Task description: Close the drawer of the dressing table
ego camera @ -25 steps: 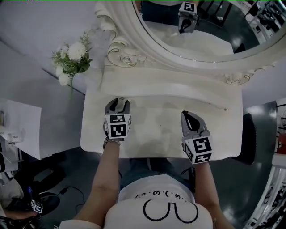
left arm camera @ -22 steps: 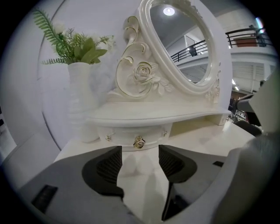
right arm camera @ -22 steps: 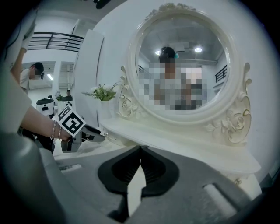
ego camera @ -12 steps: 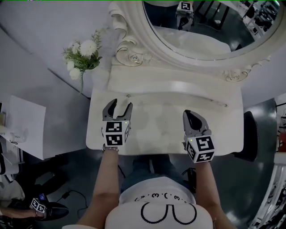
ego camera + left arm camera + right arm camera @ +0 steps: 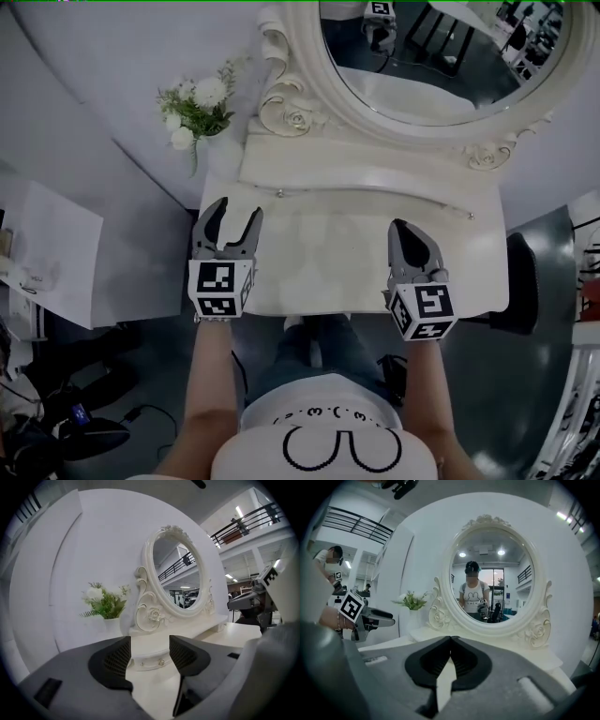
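Drawer (image 5: pixel 151 661) apparently flush – left gripper (image 5: pixel 237 209) open and empty, right gripper (image 5: pixel 405 230) closed on nothing (both best lifted clear of the bench (image 5: pixel 356 267) without nudging it).

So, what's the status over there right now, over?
Left gripper open, empty; right gripper shut, empty. Both held over the dressing table. Drawer looks pushed in flush. Nothing in the way.

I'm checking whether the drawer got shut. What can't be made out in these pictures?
Dressing table front: head view, hidden beneath its own top; both gripper views look above it.
Mirror top: head view, cut off by the upper edge.
Small drawer under the mirror: left gripper view, too small to tell if flush.
Paper: head view, print too small.
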Available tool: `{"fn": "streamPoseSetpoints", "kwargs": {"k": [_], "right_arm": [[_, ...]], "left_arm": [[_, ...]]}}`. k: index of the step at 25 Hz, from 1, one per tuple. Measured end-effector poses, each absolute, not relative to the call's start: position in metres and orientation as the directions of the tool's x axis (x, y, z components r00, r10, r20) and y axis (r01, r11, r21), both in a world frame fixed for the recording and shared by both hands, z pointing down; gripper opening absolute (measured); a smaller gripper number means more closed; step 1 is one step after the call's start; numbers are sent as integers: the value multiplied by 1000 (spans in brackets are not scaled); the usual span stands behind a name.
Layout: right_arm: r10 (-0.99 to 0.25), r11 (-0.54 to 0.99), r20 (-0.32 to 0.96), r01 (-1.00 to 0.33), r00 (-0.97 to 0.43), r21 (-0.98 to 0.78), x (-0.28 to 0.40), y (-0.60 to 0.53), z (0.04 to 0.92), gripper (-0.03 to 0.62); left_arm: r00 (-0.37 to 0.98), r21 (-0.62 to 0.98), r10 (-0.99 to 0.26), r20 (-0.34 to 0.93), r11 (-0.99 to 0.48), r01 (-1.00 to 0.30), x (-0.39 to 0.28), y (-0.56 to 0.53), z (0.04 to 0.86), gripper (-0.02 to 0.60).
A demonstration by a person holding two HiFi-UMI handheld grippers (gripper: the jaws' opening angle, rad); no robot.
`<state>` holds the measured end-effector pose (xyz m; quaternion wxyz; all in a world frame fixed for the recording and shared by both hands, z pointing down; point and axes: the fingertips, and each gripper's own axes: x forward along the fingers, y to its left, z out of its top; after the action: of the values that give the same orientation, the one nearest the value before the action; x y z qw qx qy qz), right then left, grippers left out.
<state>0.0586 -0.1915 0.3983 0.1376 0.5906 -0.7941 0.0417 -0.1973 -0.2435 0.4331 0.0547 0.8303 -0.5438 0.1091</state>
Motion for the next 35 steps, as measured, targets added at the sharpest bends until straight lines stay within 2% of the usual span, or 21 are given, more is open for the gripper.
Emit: {"fn": "streamPoseSetpoints", "kwargs": {"k": [3,5,6,7,8,23,35], "right_arm": [[-931,312,231,-945,-282,103,49,-187,383,1],[-931,321,215,-941,-294,105,45,-184,377,0],[-932,324,207,-940,-298,104,43,-182,374,0],[-932,327,198,-940,-302,103,42,-180,370,0],[-933,330,190,-938,-307,103,41,-179,367,0],[-941,335,12,-922,-339,195,43,-161,269,0],[-931,343,-44,-907,-364,245,42,-165,230,0]], "left_arm": [[380,-51,-904,197,-397,-916,-203,-233,415,241],[356,-76,-918,175,-373,-925,-208,-227,404,203],[341,-88,-926,162,-357,-930,-211,-224,397,141],[330,-98,-933,145,-345,-933,-213,-220,390,35],[328,-104,-936,128,-342,-934,-213,-216,383,-3],[329,-166,-941,-84,-312,-935,-194,-181,276,-3],[315,-179,-940,-134,-290,-940,-195,-186,237,-3]]}}
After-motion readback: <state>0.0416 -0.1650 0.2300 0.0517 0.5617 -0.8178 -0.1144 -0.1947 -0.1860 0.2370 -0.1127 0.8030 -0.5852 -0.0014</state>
